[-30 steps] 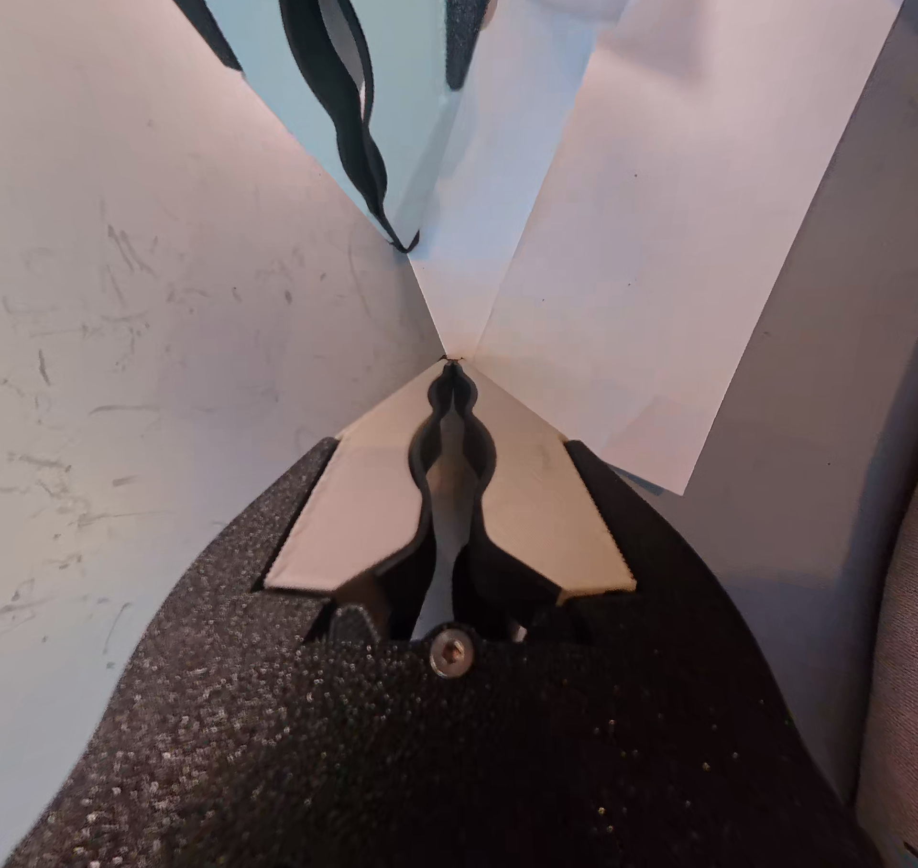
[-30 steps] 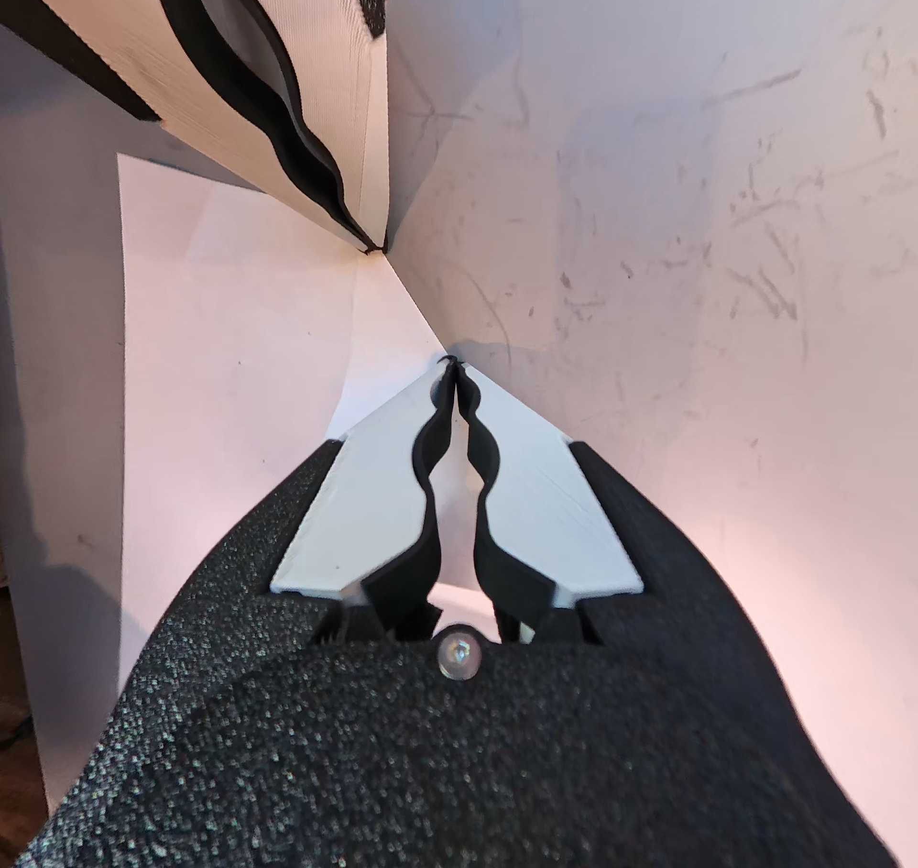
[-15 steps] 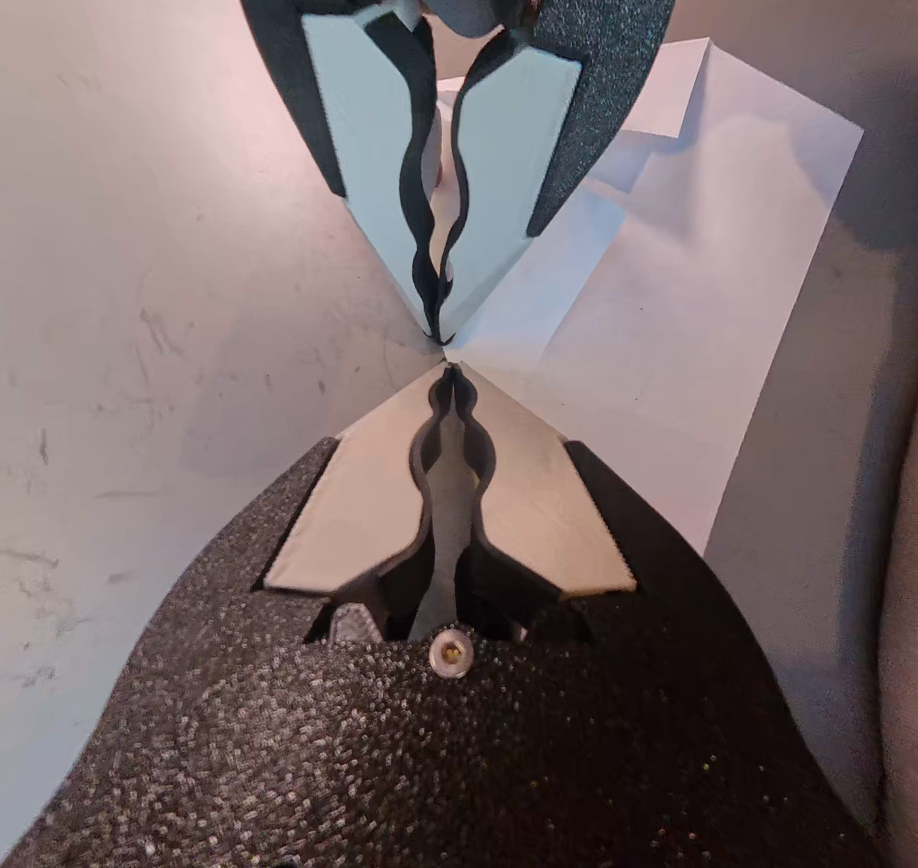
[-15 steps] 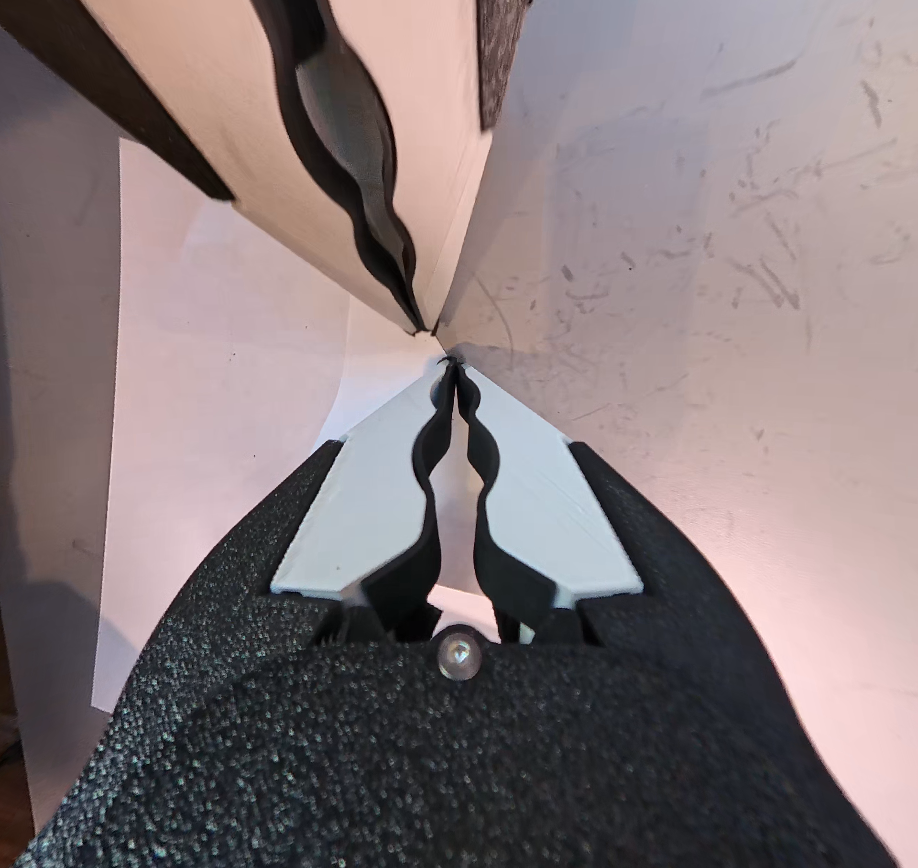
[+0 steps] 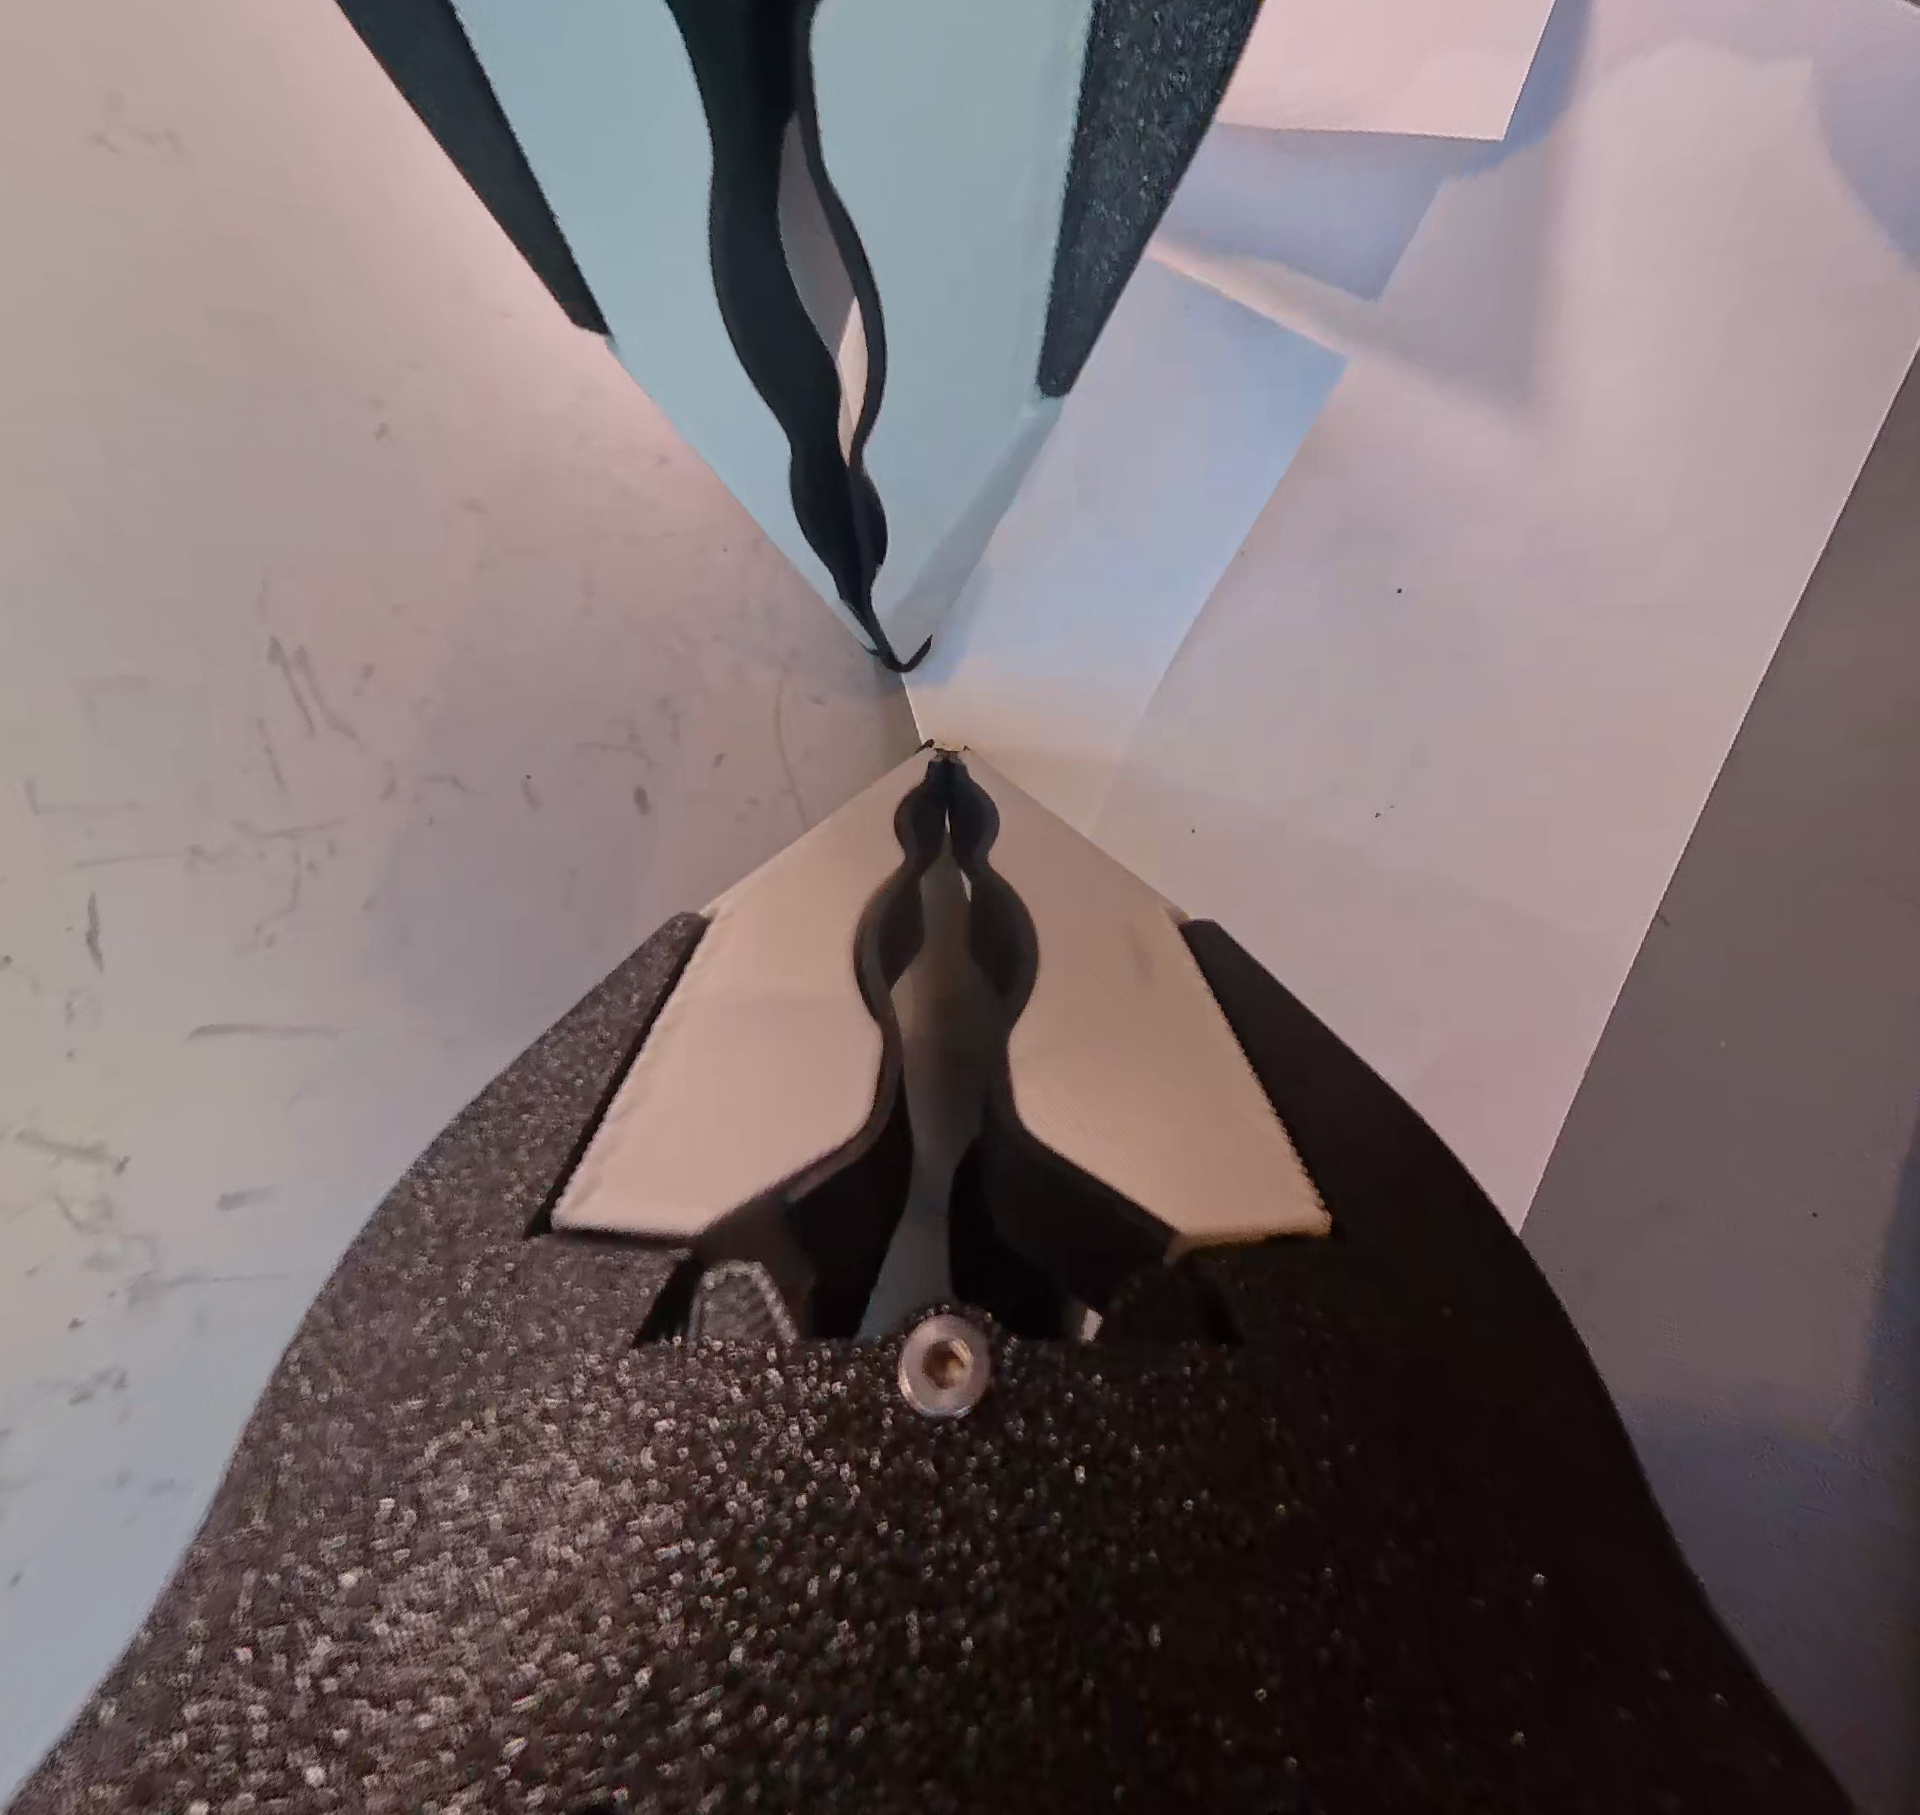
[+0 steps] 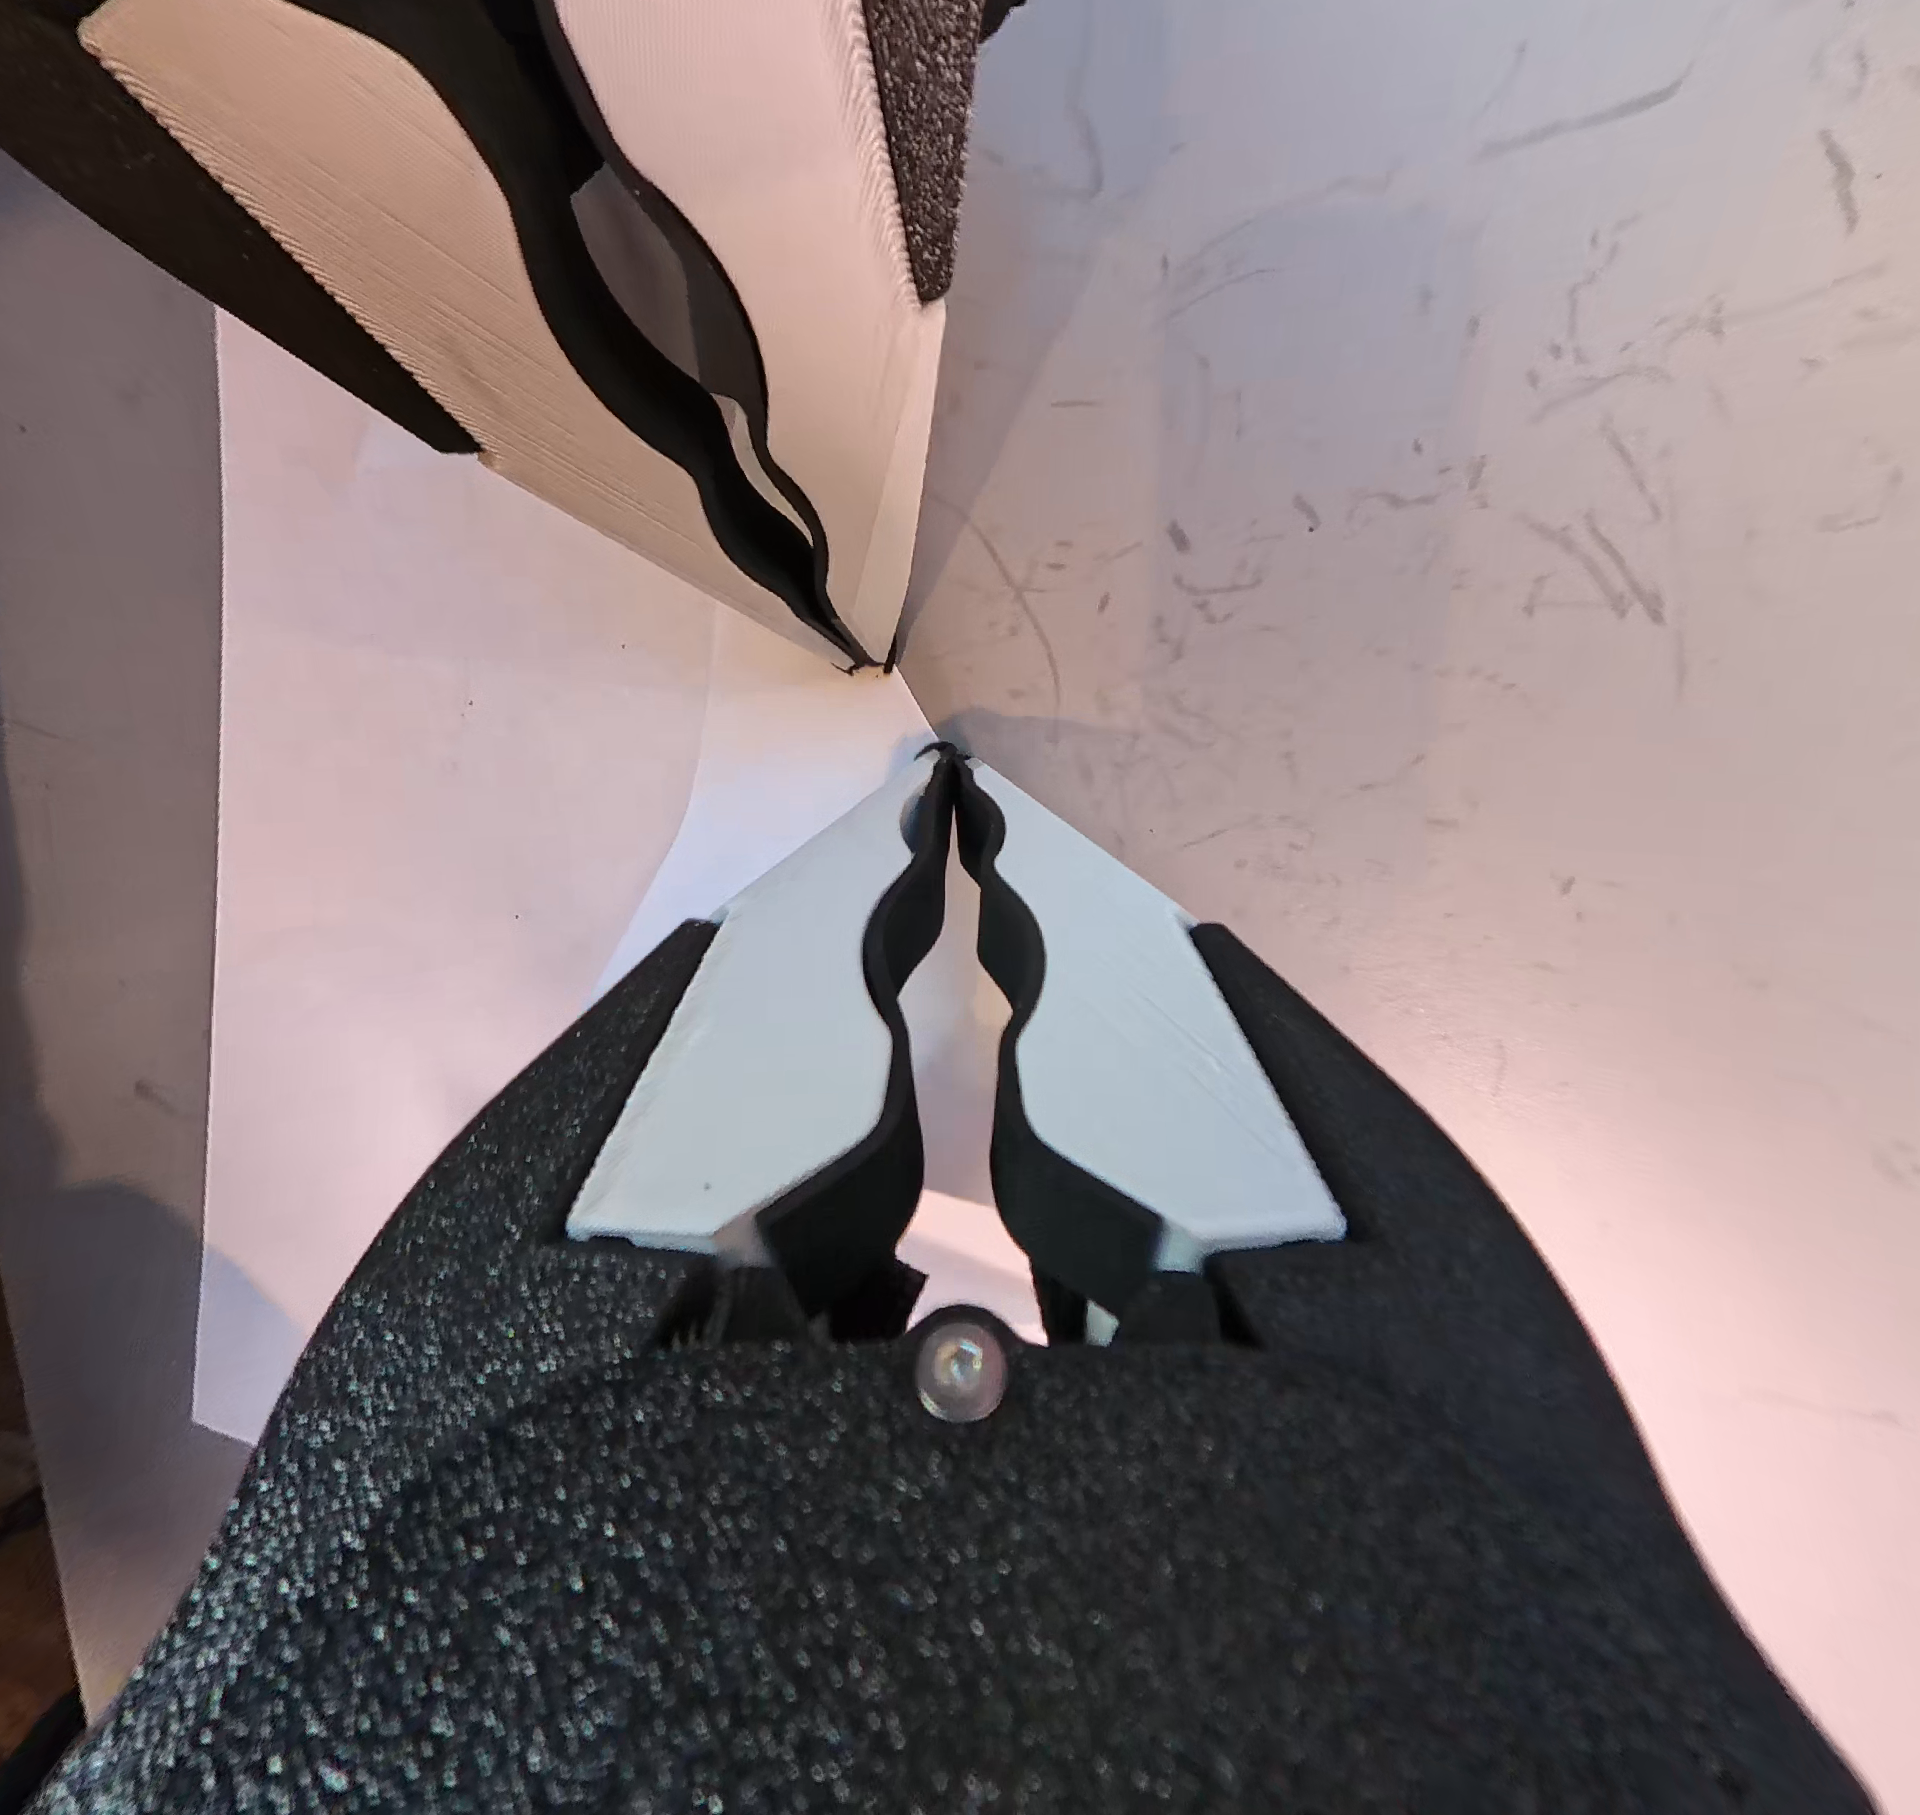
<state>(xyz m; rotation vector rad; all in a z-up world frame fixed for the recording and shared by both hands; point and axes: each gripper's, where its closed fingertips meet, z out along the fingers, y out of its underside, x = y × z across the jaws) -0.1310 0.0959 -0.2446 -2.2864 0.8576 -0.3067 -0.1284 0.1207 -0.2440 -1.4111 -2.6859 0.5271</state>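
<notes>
At centre frame in the left wrist view, the left tool (image 5: 948,757) pinches the creased edge of a white paper sheet (image 5: 1455,726), its tips closed on it. Just above, the right tool (image 5: 902,659) nips the same edge, fingers together. Both tips sit close, not touching. Scuffed white counter (image 5: 260,726) fills the left side; paper spreads right.

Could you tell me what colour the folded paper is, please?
White: the paper shows best in the left wrist view.

Paper (image 5: 1455,726) on table (image 5: 312,622)
</notes>
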